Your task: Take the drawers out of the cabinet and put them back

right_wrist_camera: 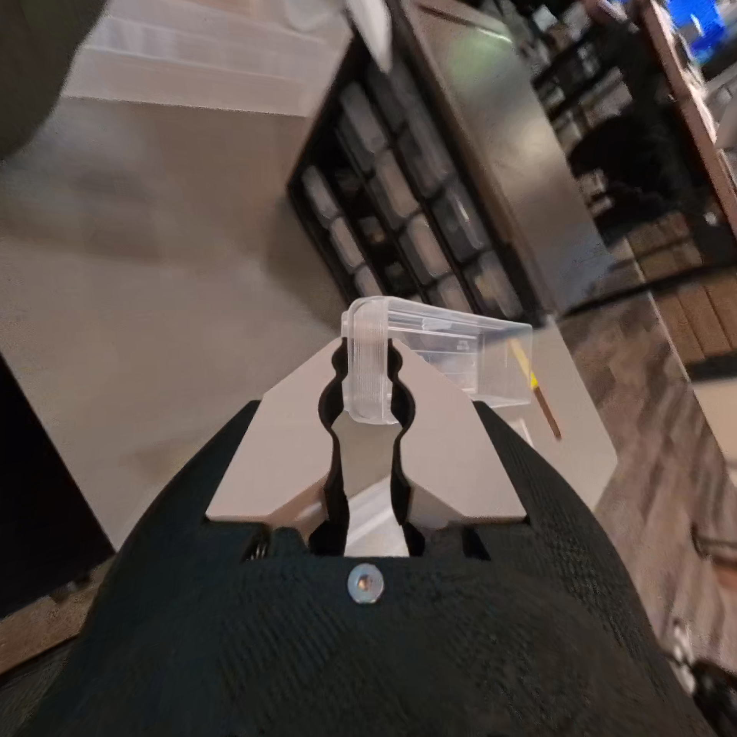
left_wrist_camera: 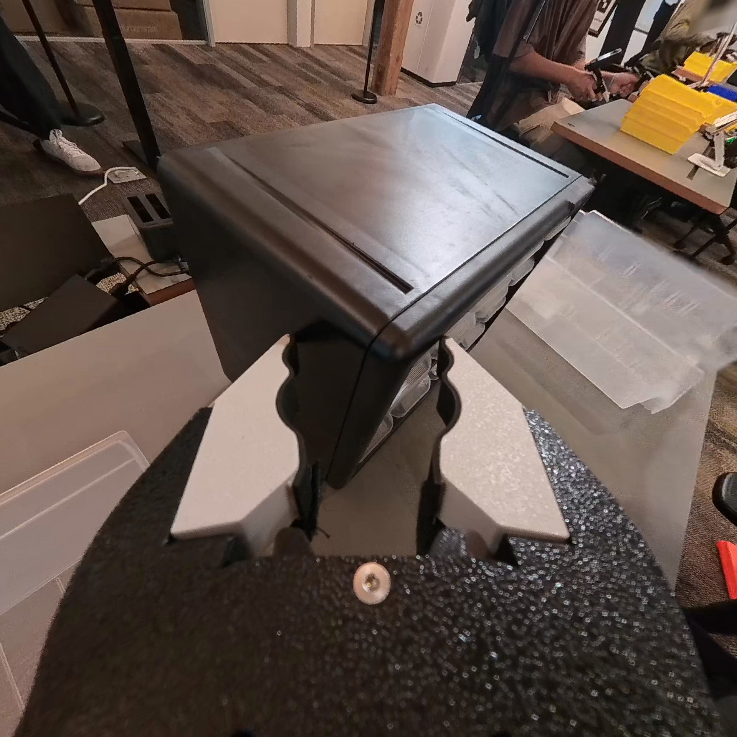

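The black drawer cabinet (left_wrist_camera: 379, 207) stands on the grey table (left_wrist_camera: 99, 379), seen from above at its near corner. My left gripper (left_wrist_camera: 367, 355) is open wide, with its fingers straddling that corner. Small clear drawers (left_wrist_camera: 470, 323) show down the cabinet's right face. My right gripper (right_wrist_camera: 367, 345) is shut on the front handle of a clear drawer (right_wrist_camera: 458, 351) and holds it in the air, out of the cabinet (right_wrist_camera: 498, 139). The cabinet front (right_wrist_camera: 402, 207) shows several drawers in place and some dark slots. The held drawer shows as a blurred clear shape in the left wrist view (left_wrist_camera: 610, 315).
A clear plastic bin (left_wrist_camera: 60, 518) sits on the table at lower left. A second table with yellow bins (left_wrist_camera: 670, 115) is at back right, with a person (left_wrist_camera: 538, 60) working beside it. Cables and a power strip (left_wrist_camera: 147, 223) lie on the floor at left. A red object (left_wrist_camera: 728, 566) is at the right edge.
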A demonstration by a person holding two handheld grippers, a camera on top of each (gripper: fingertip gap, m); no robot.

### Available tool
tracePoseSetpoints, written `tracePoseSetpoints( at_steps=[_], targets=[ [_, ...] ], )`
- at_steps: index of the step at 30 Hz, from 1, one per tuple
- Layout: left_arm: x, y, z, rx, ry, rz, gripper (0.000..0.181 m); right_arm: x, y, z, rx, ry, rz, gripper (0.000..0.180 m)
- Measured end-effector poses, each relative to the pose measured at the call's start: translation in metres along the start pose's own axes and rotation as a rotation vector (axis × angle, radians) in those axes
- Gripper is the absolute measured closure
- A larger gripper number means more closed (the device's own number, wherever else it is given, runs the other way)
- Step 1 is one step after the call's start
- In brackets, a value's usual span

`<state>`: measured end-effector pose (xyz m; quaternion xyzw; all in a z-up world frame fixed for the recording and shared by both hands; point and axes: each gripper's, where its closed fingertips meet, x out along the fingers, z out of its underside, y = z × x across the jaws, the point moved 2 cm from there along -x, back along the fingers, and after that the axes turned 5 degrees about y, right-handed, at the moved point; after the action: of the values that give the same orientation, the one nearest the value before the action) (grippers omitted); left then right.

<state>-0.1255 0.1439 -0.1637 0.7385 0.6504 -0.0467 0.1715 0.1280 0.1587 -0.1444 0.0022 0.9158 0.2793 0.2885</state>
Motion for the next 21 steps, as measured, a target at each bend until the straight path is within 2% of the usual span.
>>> tracePoseSetpoints(
  at_steps=[2, 5, 8, 10, 15, 21],
  targets=[
    [0.000, 0.000, 0.000, 0.000, 0.000, 0.000, 0.113, -0.028, 0.022, 0.015, 0.138, -0.042, 0.118, 0.163],
    [0.000, 0.000, 0.000, 0.000, 0.002, 0.002, 0.112, -0.060, 0.045, 0.059, 0.381, -0.138, 0.249, 0.163],
    [0.000, 0.000, 0.000, 0.000, 0.001, 0.002, 0.112, -0.067, 0.047, 0.106, 0.702, -0.221, 0.260, 0.162],
    [0.000, 0.000, 0.000, 0.001, 0.000, 0.002, 0.112, -0.060, 0.042, 0.132, 0.837, -0.270, 0.238, 0.162],
    [0.000, 0.000, 0.000, 0.002, -0.001, 0.002, 0.112, -0.035, 0.040, 0.196, 0.929, -0.431, 0.287, 0.163],
    [0.000, -0.001, 0.000, 0.003, -0.002, 0.002, 0.112, -0.010, 0.050, 0.224, 0.936, -0.488, 0.368, 0.163]
  ],
)
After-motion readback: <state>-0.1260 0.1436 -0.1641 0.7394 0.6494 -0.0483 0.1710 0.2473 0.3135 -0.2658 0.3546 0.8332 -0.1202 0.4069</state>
